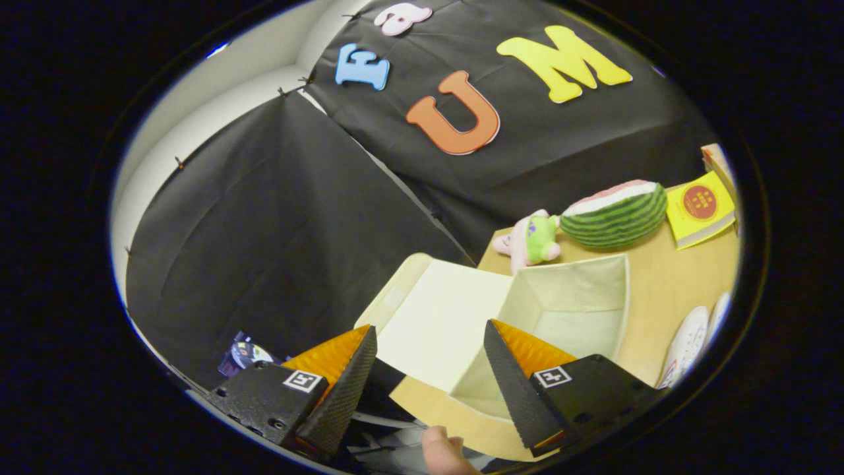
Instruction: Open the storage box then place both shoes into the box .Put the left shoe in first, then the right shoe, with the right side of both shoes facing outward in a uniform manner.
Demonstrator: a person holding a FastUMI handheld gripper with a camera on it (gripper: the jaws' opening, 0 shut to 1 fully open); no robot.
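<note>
Plainly, the gripper (428, 346) jaws stand apart, gripping nothing — the storage box (567, 297) lies open just ahead, lid (438, 316) back.

Matt cloth storage box (567, 290), smooth wooden table (666, 290), plush watermelon (616, 214)

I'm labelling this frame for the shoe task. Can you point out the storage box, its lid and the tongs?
storage box (597, 280): gripper view, inner back wall, box open.
lid (438, 320): gripper view, inner face, flipped back.
tongs (428, 369): gripper view, midway between the tips, open, holding nothing.
</note>
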